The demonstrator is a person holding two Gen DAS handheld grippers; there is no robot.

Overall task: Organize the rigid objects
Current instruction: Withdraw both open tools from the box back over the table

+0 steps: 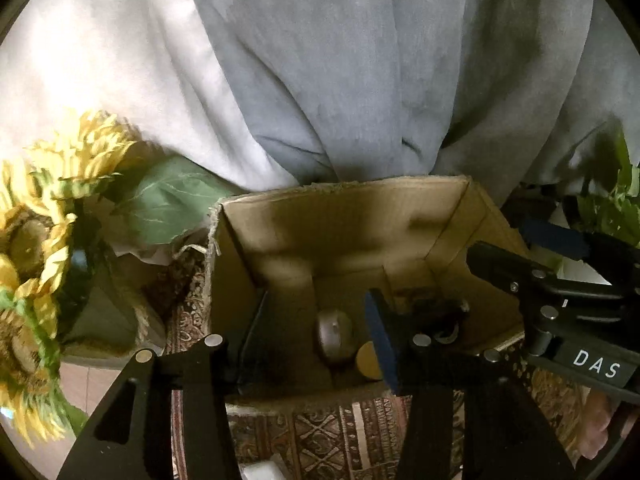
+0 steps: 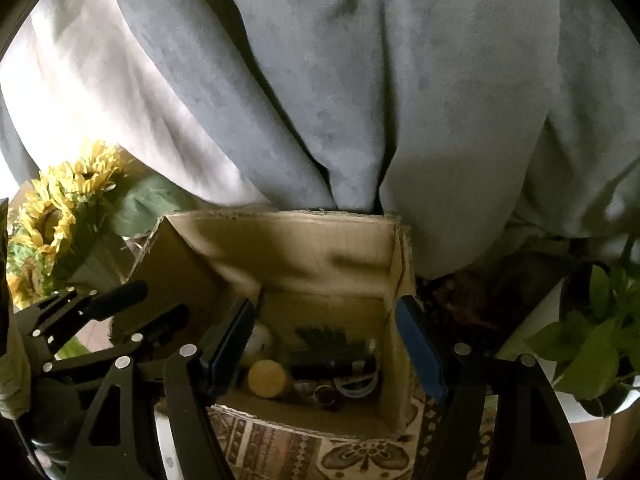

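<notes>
I see a matt brown cardboard box [image 2: 280,256] with a frayed, torn rim, standing on a woven, patterned rug [image 1: 320,436]. My left gripper [image 1: 316,344] and right gripper [image 2: 324,344] are matt black plastic with shiny metal rivets and blue pads [image 2: 420,352]. Behind hangs soft grey cloth [image 1: 360,80]. The sunflowers [image 1: 44,208] look like fabric.

Sunflowers [image 1: 48,208] at left, grey curtain [image 1: 360,72] behind, patterned rug [image 1: 320,432] below, leafy plant [image 2: 592,344] at right.
</notes>
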